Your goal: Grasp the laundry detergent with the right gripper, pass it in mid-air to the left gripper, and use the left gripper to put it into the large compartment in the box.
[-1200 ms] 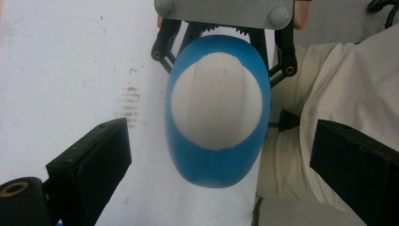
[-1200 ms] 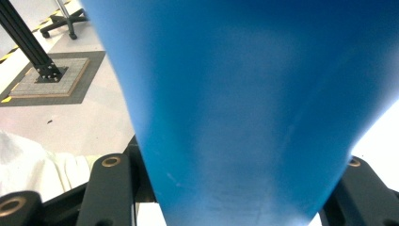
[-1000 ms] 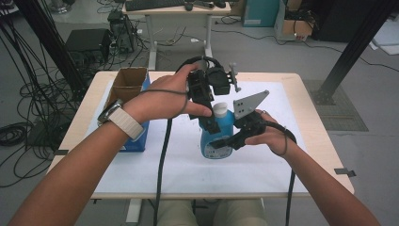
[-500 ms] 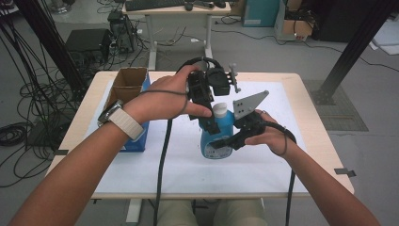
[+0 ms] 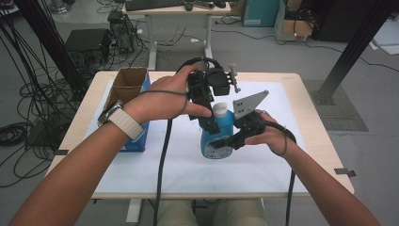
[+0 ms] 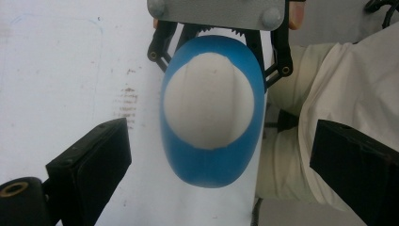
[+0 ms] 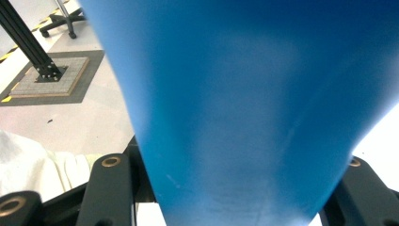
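We find no visible change over the last second on the pale wooden table (image 5: 306, 155) with its white mat. The blue plastic bottle with a white cap (image 5: 217, 136) stands upright at the mat's centre, as before. The right hand-held gripper (image 5: 225, 142) stays clamped on its lower body. The left hand-held gripper (image 5: 210, 123) hovers above the cap, jaws spread wide. We judge cap removal is next.
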A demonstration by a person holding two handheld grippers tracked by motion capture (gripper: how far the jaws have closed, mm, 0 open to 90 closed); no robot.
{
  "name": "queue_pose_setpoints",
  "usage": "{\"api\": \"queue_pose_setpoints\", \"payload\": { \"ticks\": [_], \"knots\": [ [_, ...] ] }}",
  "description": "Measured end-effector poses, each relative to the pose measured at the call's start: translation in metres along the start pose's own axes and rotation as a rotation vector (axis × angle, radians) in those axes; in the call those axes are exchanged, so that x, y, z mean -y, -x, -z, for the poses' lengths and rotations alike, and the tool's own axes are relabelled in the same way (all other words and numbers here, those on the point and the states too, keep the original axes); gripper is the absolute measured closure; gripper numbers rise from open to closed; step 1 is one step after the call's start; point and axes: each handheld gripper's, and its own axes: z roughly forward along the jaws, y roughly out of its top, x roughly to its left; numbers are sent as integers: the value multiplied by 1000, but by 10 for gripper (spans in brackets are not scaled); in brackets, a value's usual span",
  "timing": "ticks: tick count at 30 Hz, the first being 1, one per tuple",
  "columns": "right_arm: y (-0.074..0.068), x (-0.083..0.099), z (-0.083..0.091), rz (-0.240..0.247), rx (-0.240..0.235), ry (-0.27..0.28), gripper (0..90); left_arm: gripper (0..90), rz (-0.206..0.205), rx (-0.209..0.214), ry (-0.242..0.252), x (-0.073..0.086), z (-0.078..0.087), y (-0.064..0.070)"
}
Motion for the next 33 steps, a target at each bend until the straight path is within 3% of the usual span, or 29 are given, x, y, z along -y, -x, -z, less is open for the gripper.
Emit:
{"api": "queue_pose_setpoints", "payload": {
  "ticks": [33],
  "knots": [
    [0, 0, 1, -3, 5, 5, 429, 63, -1, 1, -1, 0, -1, 0]
  ]
}}
